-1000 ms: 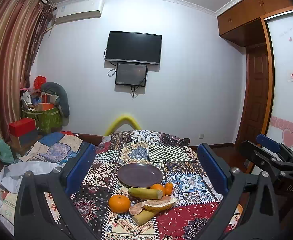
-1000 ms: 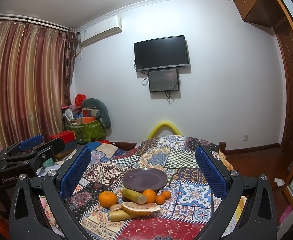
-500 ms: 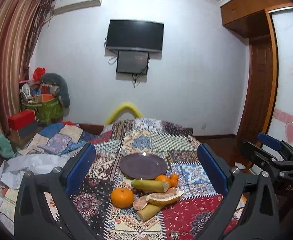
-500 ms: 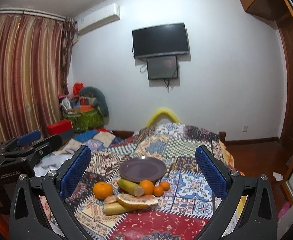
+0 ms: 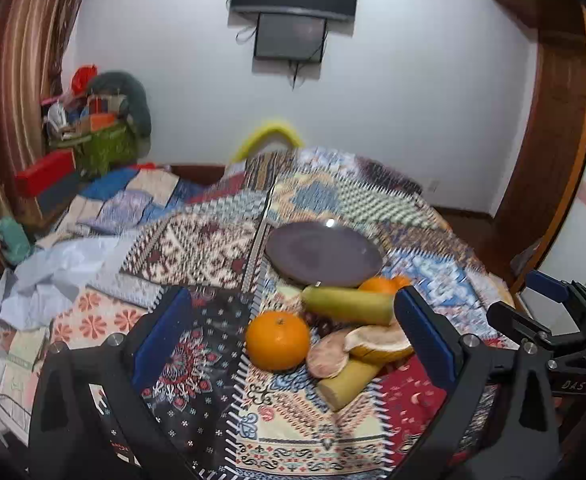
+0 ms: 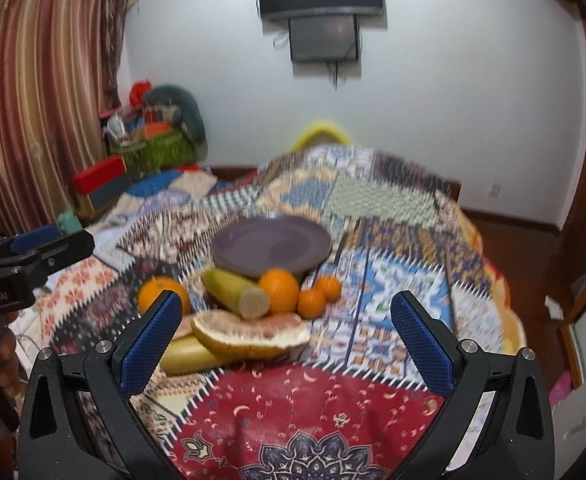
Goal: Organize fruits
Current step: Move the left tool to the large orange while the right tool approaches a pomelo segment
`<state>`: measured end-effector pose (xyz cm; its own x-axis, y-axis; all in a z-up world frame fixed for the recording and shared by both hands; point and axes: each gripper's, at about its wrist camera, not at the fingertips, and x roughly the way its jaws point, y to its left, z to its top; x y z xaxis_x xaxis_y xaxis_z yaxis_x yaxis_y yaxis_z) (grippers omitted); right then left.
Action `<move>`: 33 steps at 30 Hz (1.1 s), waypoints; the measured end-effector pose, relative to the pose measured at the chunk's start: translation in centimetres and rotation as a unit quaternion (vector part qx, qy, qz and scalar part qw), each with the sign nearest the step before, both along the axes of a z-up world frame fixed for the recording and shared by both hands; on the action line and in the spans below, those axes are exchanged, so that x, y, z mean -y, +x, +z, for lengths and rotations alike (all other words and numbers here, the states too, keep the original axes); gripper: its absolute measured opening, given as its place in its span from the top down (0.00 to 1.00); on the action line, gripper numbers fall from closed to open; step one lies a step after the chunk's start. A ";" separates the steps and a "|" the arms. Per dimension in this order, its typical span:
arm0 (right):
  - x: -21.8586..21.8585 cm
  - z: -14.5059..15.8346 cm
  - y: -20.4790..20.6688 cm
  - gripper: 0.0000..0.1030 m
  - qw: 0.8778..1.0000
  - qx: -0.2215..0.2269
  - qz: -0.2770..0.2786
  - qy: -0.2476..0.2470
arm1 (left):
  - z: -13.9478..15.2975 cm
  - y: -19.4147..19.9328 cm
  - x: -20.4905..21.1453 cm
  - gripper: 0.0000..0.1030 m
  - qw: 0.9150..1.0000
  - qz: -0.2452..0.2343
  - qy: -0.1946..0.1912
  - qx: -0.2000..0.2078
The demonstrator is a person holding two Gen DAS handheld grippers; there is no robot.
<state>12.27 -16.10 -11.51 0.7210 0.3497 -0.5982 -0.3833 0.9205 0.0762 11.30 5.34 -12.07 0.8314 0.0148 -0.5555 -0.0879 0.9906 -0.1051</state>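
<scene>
Both grippers, left gripper (image 5: 293, 330) and right gripper (image 6: 287, 328), had dipped nearer the fruit pile since a second before, jaws wide and empty. Nearest the left one sat a large orange (image 5: 278, 341), just near of the bare purple plate (image 5: 325, 256); a pickup seemed imminent.

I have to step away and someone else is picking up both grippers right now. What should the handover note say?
Left gripper: open, empty, above the cloth in front of the big orange.
Right gripper: open, empty, facing the pomelo piece.
Purple plate: bare, on the patchwork cloth.
Fruit all lies on the cloth just in front of the plate: big orange, medium orange, two small oranges, two sugarcane-like sticks, pomelo pieces.
Done: nothing.
Left: every fruit is yet to be sorted, probably onto the plate.
</scene>
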 end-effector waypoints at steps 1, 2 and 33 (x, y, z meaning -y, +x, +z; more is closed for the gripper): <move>-0.2 -0.5 0.4 0.00 1.000 -0.010 0.002 -0.003 | -0.6 0.4 -0.3 0.00 1.000 0.002 -0.003 -0.009; -0.5 -1.2 0.7 0.00 1.000 -0.021 0.004 -0.006 | -1.2 0.7 -0.6 0.00 1.000 0.003 -0.006 -0.018; -3.5 -8.6 5.6 0.00 0.985 -0.155 0.062 -0.047 | -9.9 7.0 -3.0 0.00 0.992 -0.017 -0.019 -0.127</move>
